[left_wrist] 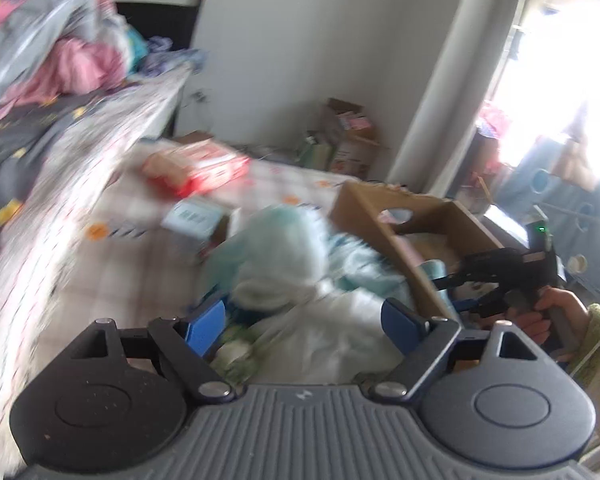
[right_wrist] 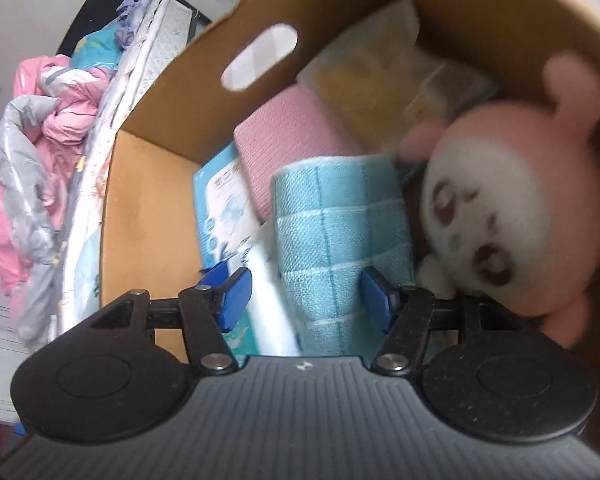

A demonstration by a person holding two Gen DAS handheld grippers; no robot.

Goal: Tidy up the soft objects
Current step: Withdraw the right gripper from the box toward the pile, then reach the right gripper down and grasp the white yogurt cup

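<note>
- The left gripper [left_wrist: 304, 326] is seen from its own camera above a bed covered with a checked sheet [left_wrist: 140, 264]; its blue pads are spread wide, with nothing pressed between them.
- A heap of pale teal and white soft items [left_wrist: 300, 264] is shown just beyond those pads, beside a cardboard box [left_wrist: 364, 208].
- The right gripper [right_wrist: 306, 298] is held inside the cardboard box [right_wrist: 148, 200], its pads apart on either side of a folded teal towel [right_wrist: 340, 224]; contact with the towel cannot be told.
- A pink towel [right_wrist: 284, 136] and a pink and white plush toy [right_wrist: 516, 200] are packed in the box beside the teal towel.
- A hand [left_wrist: 548, 312] is seen gripping the right gripper's handle.
</note>
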